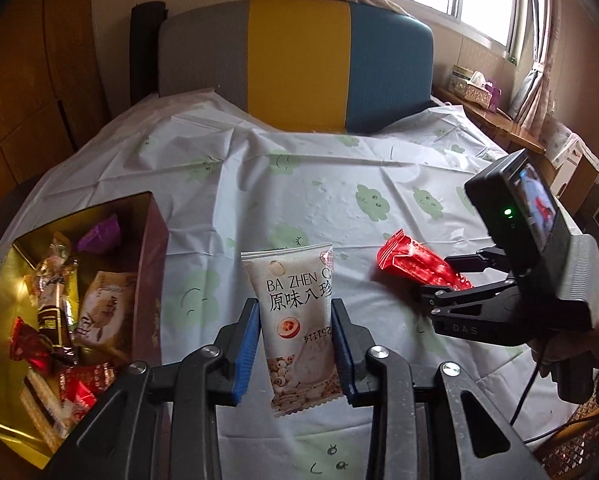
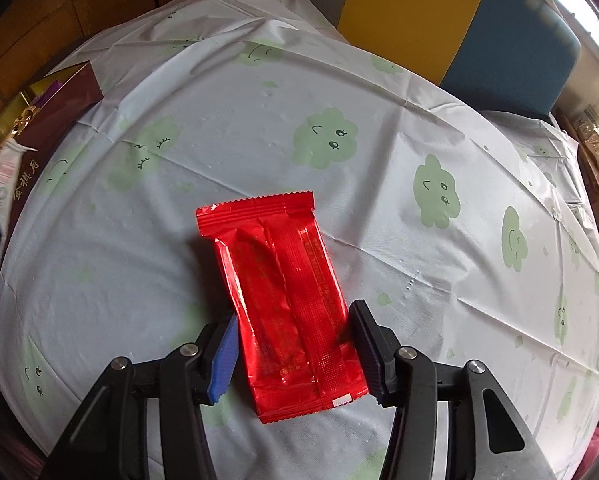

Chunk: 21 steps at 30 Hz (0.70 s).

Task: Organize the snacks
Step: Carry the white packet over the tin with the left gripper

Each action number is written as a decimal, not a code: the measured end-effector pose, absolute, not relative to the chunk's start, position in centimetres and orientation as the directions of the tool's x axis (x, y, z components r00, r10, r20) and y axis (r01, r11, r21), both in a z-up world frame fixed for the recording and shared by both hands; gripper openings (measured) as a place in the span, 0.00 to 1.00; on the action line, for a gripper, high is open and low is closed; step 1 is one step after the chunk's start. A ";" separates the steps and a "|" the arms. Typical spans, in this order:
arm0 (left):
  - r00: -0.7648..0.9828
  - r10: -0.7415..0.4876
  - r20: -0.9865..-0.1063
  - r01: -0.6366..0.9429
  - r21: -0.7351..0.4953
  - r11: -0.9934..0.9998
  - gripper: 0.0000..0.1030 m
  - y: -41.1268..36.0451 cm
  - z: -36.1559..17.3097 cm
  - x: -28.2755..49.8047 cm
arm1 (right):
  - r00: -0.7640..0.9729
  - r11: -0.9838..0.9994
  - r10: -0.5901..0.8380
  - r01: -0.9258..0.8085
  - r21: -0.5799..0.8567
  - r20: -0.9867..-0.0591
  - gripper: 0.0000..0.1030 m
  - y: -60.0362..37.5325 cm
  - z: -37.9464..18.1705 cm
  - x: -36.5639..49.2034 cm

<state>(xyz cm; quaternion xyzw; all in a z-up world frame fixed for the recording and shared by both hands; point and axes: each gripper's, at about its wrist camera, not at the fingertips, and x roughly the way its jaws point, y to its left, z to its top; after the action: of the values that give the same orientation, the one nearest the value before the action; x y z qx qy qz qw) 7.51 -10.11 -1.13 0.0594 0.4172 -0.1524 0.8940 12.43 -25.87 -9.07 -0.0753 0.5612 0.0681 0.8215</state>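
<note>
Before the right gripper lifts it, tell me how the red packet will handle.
The red packet looks like thin glossy foil, so probably light and a bit slippery. It lies flat and creased, so likely floppy at its crimped ends. The right gripper straddles it.

L gripper: jaws clamped on a white snack packet, blue pads pressing both long edges, packet lifted off the table, gripper angled steeply down. R gripper: pointed steeply down, jaws straddling a red wrapper, pads just beside its edges, grip not confirmed. From L wrist view, R gripper low at right, person's hand round its handle.
</note>
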 end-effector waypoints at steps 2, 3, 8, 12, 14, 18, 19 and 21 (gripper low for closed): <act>0.622 -0.220 -0.752 0.320 -0.012 0.947 0.33 -9.9 -0.4 7.0 | 0.362 0.978 0.027 -0.201 -0.049 -0.932 0.52 -26.0 -9.1 12.4; 0.629 -0.219 -0.746 0.318 -0.010 0.948 0.33 -9.7 -0.1 6.8 | 0.367 0.977 0.023 -0.207 -0.057 -0.930 0.52 -25.9 -9.1 12.4; 0.653 -0.227 -0.723 0.308 -0.021 0.951 0.33 -8.8 1.3 5.9 | 0.396 0.969 -0.004 -0.226 -0.102 -0.918 0.51 -25.0 -9.1 11.5; 0.668 -0.225 -0.709 0.297 -0.023 0.954 0.33 -8.0 2.1 5.3 | 0.415 0.964 -0.015 -0.236 -0.124 -0.909 0.50 -24.4 -9.2 10.9; 0.670 -0.224 -0.708 0.291 -0.027 0.956 0.33 -7.6 2.3 5.2 | 0.419 0.965 -0.011 -0.234 -0.120 -0.908 0.50 -24.4 -9.3 10.7; 0.675 -0.221 -0.704 0.277 -0.035 0.960 0.33 -6.9 2.5 4.9 | 0.421 0.969 0.007 -0.228 -0.098 -0.907 0.51 -24.7 -9.2 10.6; 0.676 -0.219 -0.703 0.273 -0.037 0.961 0.33 -6.7 2.6 4.9 | 0.421 0.970 0.009 -0.225 -0.095 -0.907 0.51 -24.8 -9.2 10.5; 0.680 -0.216 -0.701 0.266 -0.039 0.963 0.33 -6.3 2.7 4.7 | 0.422 0.970 0.012 -0.226 -0.092 -0.906 0.51 -25.0 -9.1 10.6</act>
<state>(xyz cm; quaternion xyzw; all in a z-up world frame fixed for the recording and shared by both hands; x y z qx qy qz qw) 4.75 -6.32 2.66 0.0331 0.3779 -0.1315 0.9159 10.62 -24.99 -9.07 -0.1004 0.5328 0.0713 0.8372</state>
